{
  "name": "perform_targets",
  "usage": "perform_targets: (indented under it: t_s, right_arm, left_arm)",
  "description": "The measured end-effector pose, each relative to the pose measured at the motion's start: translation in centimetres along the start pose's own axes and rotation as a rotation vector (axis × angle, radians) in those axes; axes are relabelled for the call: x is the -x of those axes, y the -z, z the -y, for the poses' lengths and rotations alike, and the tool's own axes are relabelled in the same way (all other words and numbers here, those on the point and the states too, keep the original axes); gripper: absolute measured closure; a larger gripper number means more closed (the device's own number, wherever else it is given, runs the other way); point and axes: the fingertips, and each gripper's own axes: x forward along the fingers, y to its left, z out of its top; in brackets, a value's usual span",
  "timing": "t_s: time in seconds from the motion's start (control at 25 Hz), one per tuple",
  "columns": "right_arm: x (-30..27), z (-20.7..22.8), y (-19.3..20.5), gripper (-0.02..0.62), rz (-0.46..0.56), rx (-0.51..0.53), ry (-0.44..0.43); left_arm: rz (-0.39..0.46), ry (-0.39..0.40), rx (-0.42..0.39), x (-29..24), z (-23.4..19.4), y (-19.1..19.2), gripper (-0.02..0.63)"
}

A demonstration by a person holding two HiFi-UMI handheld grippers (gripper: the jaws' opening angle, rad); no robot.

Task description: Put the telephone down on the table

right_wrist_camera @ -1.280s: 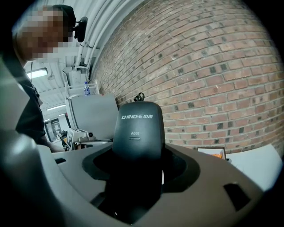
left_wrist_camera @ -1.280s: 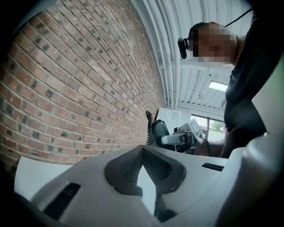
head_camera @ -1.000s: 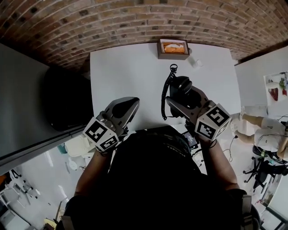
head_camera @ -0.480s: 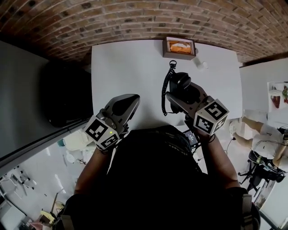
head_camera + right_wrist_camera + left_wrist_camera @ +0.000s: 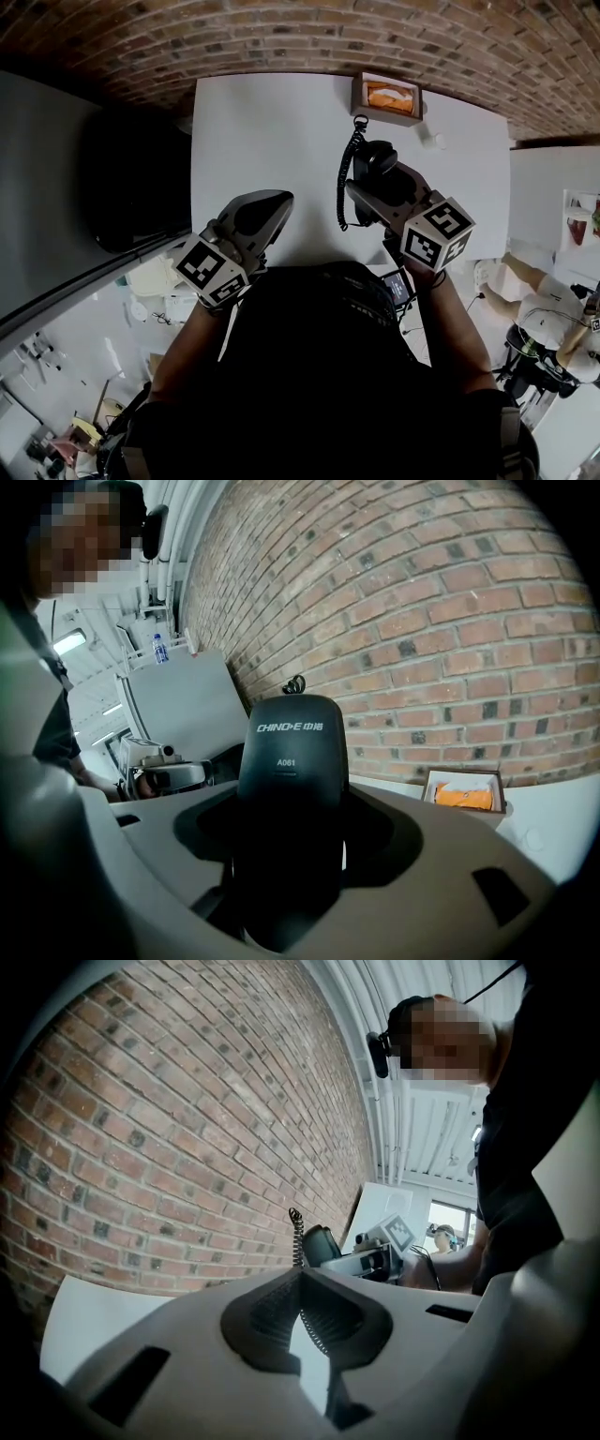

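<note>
Telephone (image 5: 375,169), clamped in my right fingers (image 5: 364,204) over the table (image 5: 262,131), trails its coiled cord (image 5: 344,187) to their left, where it could snag. Left fingers (image 5: 187,1354): closed, empty. Right view: telephone stands upright between my fingers, liable to topple on release.

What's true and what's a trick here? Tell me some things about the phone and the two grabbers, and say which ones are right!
1. The right gripper is shut on the black telephone. True.
2. The left gripper holds something too. False: its jaws are together with nothing between them.
3. A curly cord runs beside the telephone. True.
4. The box at the table's far edge holds something blue. False: it is orange.
5. The wall behind the table is brick. True.
</note>
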Motion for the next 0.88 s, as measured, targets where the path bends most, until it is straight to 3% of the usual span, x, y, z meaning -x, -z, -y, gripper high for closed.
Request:
perform_targets:
  t_s: [0.88]
  right_arm:
    - [-7.2, 5.4, 4.5, 0.313, -0.127, -0.055, -0.047]
  left_arm:
    - [-0.065, -0.094, 0.026, 0.5, -3.1, 2.1, 0.6]
